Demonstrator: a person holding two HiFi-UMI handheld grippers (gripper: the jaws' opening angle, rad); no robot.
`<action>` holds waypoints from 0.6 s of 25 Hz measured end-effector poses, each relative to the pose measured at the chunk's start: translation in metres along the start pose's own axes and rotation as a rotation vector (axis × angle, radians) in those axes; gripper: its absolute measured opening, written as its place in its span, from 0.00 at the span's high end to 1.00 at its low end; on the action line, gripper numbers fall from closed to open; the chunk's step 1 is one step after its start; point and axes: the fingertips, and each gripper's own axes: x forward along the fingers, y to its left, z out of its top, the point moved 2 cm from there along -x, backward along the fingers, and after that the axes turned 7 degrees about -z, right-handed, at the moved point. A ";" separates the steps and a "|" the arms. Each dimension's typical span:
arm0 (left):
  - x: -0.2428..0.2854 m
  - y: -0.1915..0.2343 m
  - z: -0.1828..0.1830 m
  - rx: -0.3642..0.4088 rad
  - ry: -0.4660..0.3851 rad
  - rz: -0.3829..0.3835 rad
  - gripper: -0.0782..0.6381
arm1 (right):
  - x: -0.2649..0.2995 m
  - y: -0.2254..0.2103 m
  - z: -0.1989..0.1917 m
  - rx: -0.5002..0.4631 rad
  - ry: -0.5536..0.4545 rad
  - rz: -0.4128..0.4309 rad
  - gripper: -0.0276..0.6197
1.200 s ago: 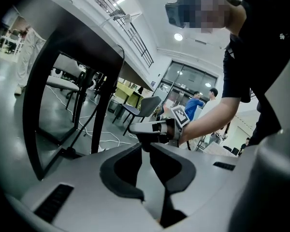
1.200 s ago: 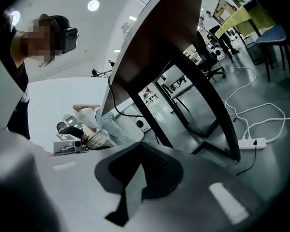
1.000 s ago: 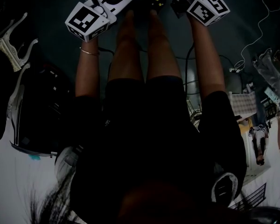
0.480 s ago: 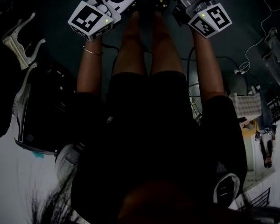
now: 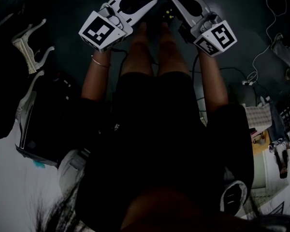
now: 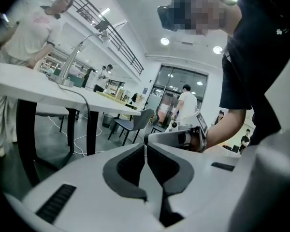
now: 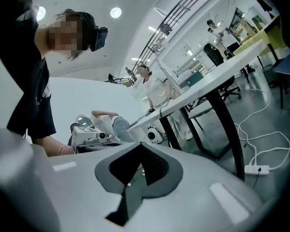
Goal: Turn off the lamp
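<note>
My left gripper's jaws have just been closing and now stand almost together, with nothing between them. My right gripper is fully closed and empty. The lamp, a thin bent arm with a small head, stands on the white table, well apart from both. I cannot tell whether it is lit.

Left tool just closing on nothing; right tool clamped empty.
</note>
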 end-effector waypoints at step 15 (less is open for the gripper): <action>-0.006 -0.046 0.063 0.066 0.026 -0.041 0.88 | -0.022 0.062 0.048 -0.001 -0.057 0.042 0.96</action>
